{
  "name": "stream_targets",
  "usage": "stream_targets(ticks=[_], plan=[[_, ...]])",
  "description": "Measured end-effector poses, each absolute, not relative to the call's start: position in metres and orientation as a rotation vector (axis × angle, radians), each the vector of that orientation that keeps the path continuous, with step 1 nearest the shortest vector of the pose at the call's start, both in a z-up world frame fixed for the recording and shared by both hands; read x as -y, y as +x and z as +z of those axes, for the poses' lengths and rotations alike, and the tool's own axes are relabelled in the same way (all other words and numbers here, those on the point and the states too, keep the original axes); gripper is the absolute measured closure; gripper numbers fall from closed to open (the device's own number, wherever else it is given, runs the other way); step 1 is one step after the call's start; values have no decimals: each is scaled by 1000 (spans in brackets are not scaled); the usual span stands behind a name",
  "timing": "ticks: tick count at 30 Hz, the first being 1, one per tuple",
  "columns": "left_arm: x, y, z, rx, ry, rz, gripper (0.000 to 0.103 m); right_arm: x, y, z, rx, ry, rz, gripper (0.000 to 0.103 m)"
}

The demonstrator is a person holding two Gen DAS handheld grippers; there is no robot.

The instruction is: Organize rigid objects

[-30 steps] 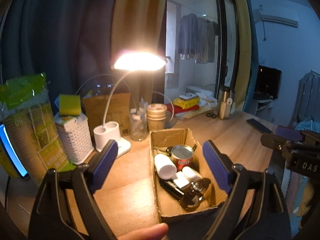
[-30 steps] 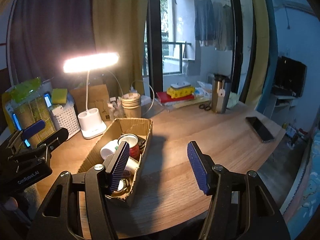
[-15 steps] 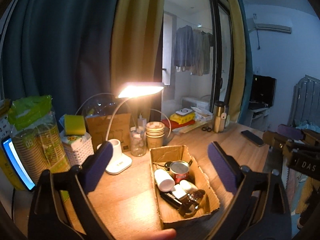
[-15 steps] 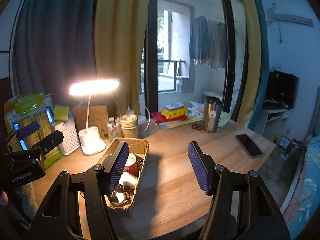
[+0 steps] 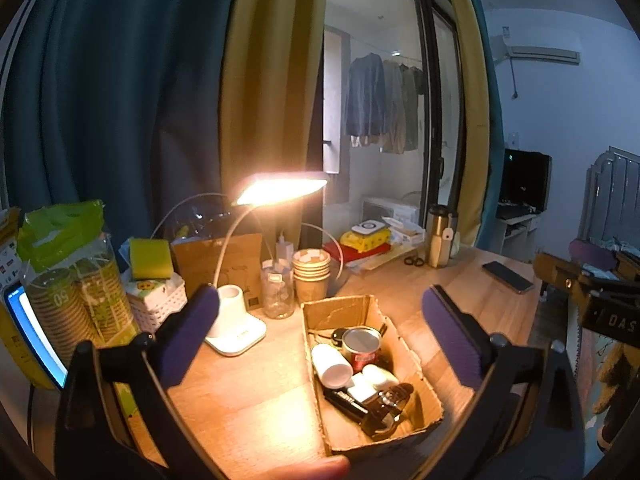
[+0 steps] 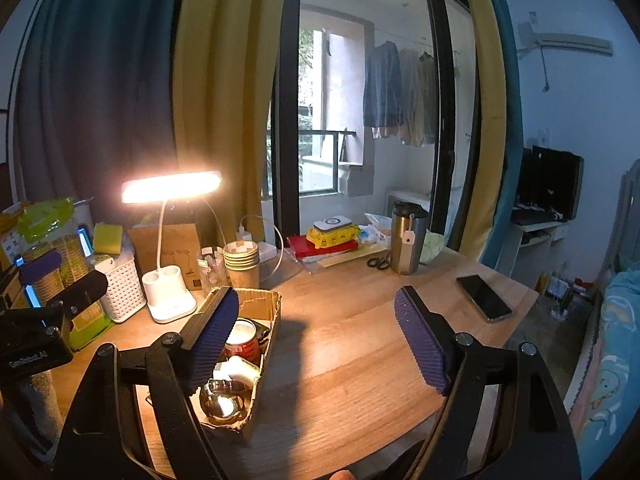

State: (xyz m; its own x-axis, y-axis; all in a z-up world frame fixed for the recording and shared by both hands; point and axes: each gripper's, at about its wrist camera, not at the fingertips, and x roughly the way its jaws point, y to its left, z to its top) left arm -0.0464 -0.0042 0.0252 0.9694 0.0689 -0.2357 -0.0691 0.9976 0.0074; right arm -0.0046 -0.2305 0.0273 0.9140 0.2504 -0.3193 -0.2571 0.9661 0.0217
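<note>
A cardboard box [image 5: 416, 364] sits on the wooden desk and holds a red can [image 5: 361, 346], a white bottle [image 5: 331, 365], a small white case [image 5: 380, 376], a black item and a shiny glass piece [image 5: 388, 404]. The box also shows in the right wrist view [image 6: 264, 308], with the can [image 6: 242, 342]. My left gripper [image 5: 320, 336] is open and empty, held above and in front of the box. My right gripper [image 6: 316, 340] is open and empty, above the bare desk to the right of the box.
A lit white desk lamp [image 5: 236, 328], a white basket [image 5: 158, 300], stacked paper cups [image 5: 312, 274], a clear jar [image 5: 277, 292] and a bag of cups [image 5: 68, 292] line the back left. A steel tumbler [image 6: 406, 240], scissors [image 6: 379, 262], books [image 6: 324, 246] and a phone [image 6: 484, 298] lie at right.
Both grippers have risen and drawn back from the desk, so the box and desk look smaller and lower. Both stay open and empty.
</note>
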Motion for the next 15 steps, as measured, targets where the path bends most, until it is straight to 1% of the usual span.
stream_targets(ticks=[15], plan=[[8,-45,23,-257,-13,32,1,229,-4,26,-336,-30,267,20]])
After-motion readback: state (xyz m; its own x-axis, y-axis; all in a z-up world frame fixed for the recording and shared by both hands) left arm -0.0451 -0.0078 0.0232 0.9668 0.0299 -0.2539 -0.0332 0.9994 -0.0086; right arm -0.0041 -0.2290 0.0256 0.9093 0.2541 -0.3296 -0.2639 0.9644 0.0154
